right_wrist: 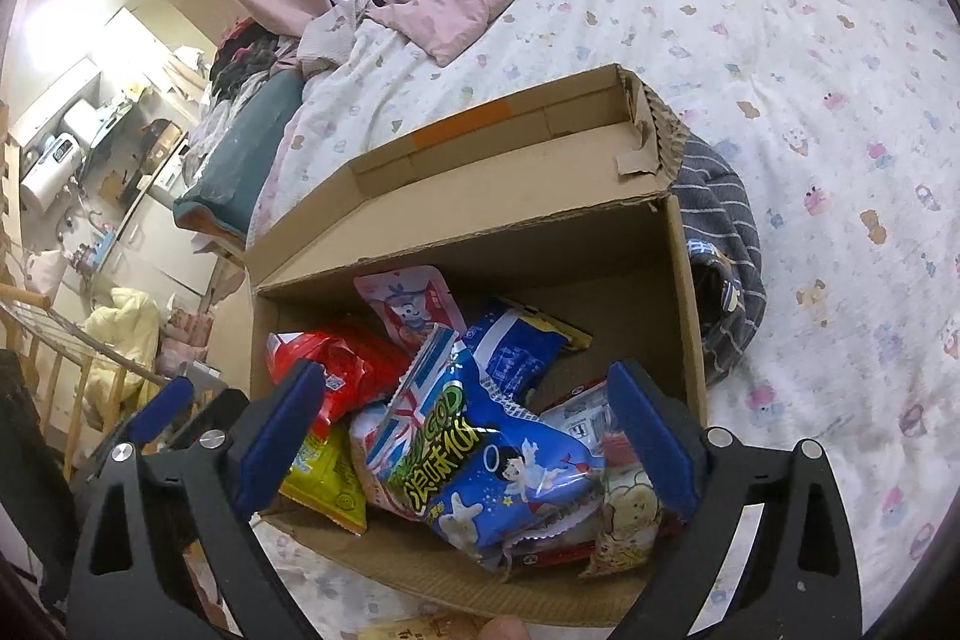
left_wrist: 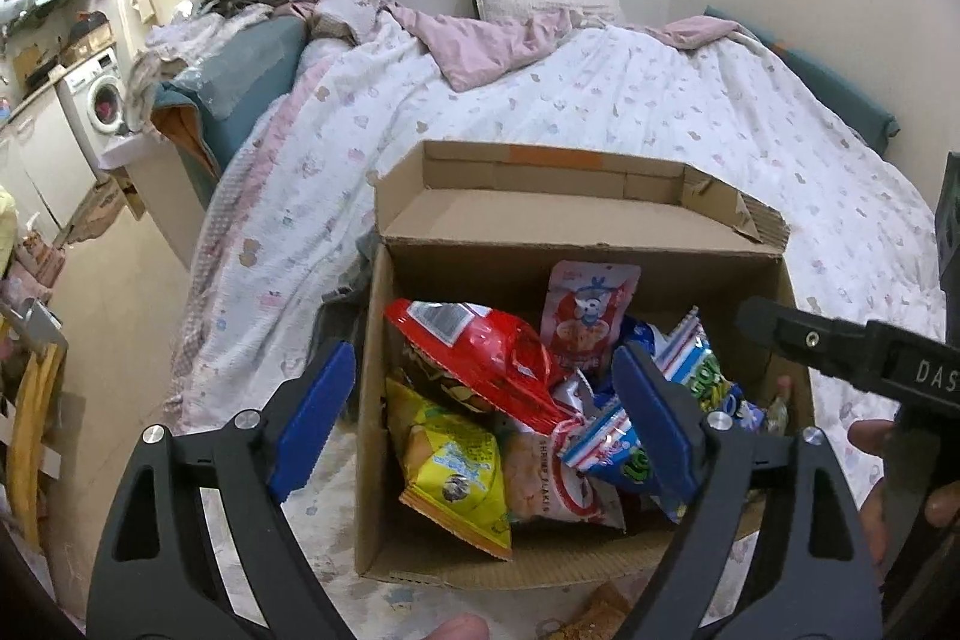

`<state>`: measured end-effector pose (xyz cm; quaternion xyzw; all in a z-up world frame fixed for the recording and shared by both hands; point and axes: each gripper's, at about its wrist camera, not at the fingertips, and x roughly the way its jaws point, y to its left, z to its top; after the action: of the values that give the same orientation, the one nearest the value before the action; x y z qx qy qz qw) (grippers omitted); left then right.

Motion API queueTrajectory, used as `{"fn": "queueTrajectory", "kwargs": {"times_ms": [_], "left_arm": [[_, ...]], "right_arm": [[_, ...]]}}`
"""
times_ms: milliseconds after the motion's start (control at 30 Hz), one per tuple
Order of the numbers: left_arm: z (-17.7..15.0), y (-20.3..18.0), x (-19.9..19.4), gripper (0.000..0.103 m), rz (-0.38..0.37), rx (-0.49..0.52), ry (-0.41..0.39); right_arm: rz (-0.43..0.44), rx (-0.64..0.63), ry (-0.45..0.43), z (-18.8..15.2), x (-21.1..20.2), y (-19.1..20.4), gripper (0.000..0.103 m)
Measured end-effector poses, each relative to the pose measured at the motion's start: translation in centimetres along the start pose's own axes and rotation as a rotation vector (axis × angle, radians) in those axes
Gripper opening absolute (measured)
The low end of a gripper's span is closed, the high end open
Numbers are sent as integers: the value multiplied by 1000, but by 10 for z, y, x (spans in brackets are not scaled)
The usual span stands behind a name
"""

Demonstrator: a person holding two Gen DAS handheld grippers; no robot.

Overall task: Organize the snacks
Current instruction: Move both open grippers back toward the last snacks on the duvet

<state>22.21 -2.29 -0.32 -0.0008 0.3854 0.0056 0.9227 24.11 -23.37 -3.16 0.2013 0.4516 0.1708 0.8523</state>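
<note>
Bed (left_wrist: 600, 112) under box (left_wrist: 576, 568) | left gripper (left_wrist: 486, 418), right gripper (right_wrist: 468, 418) both spread, empty, over packets | tip: pinch blue bag (right_wrist: 498, 466) by its top edge, lift straight.

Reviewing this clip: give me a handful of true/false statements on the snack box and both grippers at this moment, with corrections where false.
1. The cardboard box sits on the bed with its top flaps open. True.
2. The left gripper is clamped on the red snack bag. False: its jaws stand wide open, pressing on nothing.
3. A blue snack bag lies on top of the pile between the fingers of the right gripper. True; the open jaws do not press on it.
4. The box is empty. False: it holds several packets, including a yellow bag.
5. A striped grey cloth lies beside the box. True.
</note>
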Motion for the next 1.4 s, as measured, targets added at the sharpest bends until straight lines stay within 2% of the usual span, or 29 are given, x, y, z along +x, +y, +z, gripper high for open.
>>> {"fn": "queueTrajectory", "kwargs": {"times_ms": [33,100,167,567,900,1033,1200,1400], "left_arm": [[0,0,-2,87,6,0,-9],[1,4,-4,97,-8,-20,-20],[0,8,-6,99,-14,-36,-22],[-6,18,-16,99,-22,-71,22],[-30,13,-48,99,6,3,15],[-46,17,-53,99,9,-7,73],[-67,18,-55,99,-40,5,153],[-96,20,-41,99,-146,-17,273]], "right_arm": [[-5,-6,-1,0,0,1,98],[-14,-16,-3,-1,-1,2,98],[-22,-23,-8,-2,-2,2,98],[-25,-27,-29,-17,-26,6,99],[-50,-60,-21,-48,-42,16,100],[-41,-57,-9,-63,-49,18,100],[-38,-71,22,-85,-54,20,100],[-34,-134,60,-114,-57,20,101]]}}
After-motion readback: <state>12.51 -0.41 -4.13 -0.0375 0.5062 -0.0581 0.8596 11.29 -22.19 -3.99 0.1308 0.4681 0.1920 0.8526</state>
